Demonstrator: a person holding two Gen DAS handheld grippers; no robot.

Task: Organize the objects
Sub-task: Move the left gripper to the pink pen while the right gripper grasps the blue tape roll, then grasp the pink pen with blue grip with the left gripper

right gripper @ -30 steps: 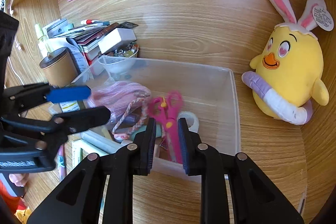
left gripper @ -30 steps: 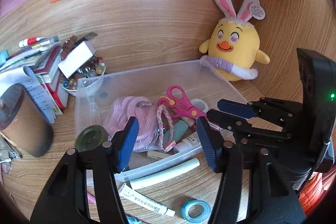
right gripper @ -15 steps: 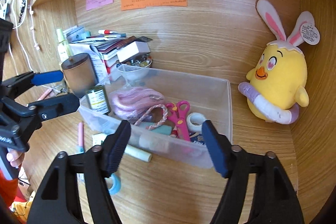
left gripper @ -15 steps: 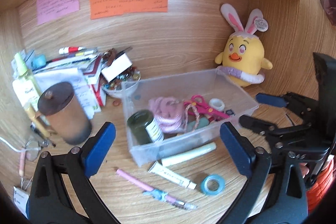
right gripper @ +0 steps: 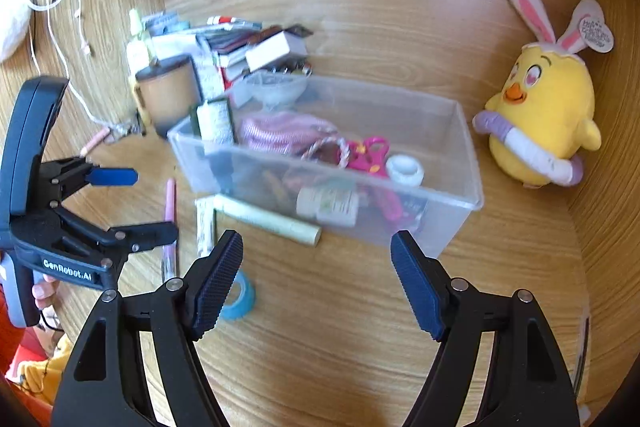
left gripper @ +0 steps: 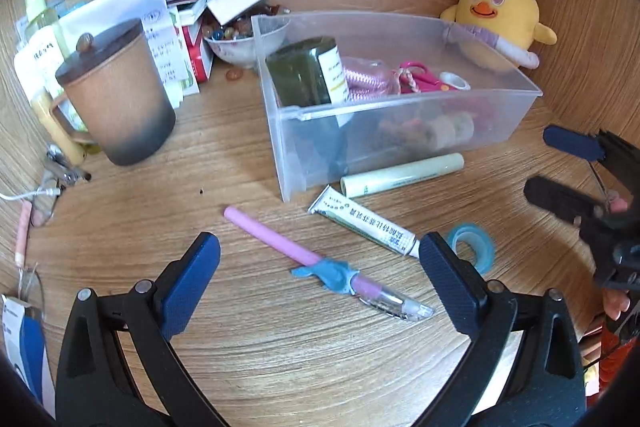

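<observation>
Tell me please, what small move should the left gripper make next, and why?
Probably lower the left gripper onto the pink pen. Its jaws stand wide open and empty, with the pen lying loose on the desk between them, outside the clear bin.

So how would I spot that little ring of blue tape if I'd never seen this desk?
Find the clear plastic bin in the middle of the wooden desk. On the bare wood in front of it lie a pale green tube, a white ointment tube and a pink pen. The blue tape roll lies just past the ointment tube's tip, the only round, hollow thing among them.
</observation>
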